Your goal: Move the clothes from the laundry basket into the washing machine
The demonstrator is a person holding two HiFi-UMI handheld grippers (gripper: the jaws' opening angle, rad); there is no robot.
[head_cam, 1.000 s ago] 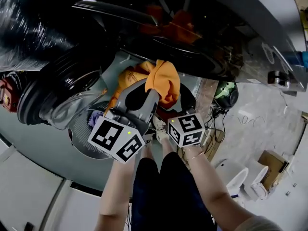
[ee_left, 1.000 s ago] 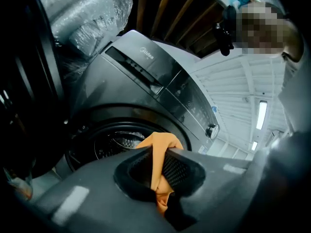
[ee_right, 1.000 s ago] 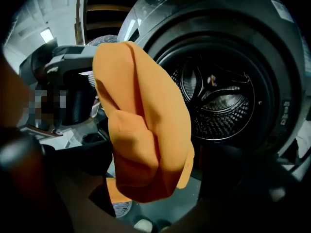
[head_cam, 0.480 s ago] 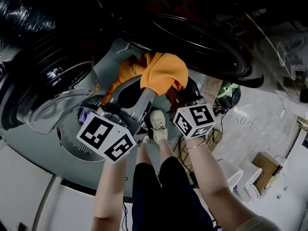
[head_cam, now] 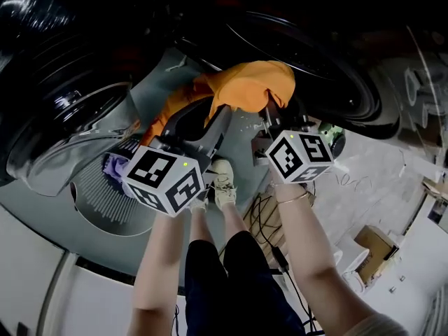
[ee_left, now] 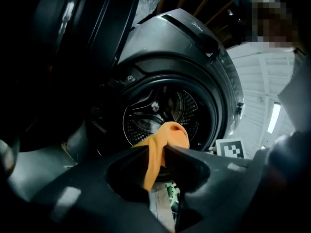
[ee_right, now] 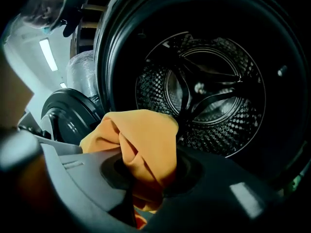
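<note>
**Orange garment** [head_cam: 255, 82]: one piece, bunched, held in the air by both grippers. It hangs just in front of the open port of the washing machine [ee_left: 194, 42] and is not yet inside the drum [ee_right: 214, 96]. A looser fold trails down and to the left from the main bunch.

**Left gripper** [ee_left: 163, 147]: the jaws are pressed together on a narrow fold of the orange garment. The fabric bulges past the tips, and a strip of it hangs down between the jaws. The left marker cube [head_cam: 164, 180] faces the head camera.

**Right gripper** [ee_right: 146, 166]: the jaws are clamped on a thicker wad of the same garment, which fills the gap and spills over the tips. The right marker cube [head_cam: 299, 156] sits just right of the left gripper's body.

**Washing machine**: a dark front-loader with a perforated steel drum. Its round door [ee_right: 68, 115] is swung open on the left.

**Laundry basket** [head_cam: 98, 198]: grey and slatted, at the near left below the left gripper and well apart from the garment. A purple cloth [head_cam: 114, 165] shows at its rim.

**Person**: both forearms are in view, with a bracelet [head_cam: 290, 196] on the right wrist. The pale shoes [head_cam: 222, 180] stand on grey floor.

**Surroundings**: cables [head_cam: 262, 215] lie beside the shoes. A cardboard box [head_cam: 374, 240] sits on the pale floor at the right.
</note>
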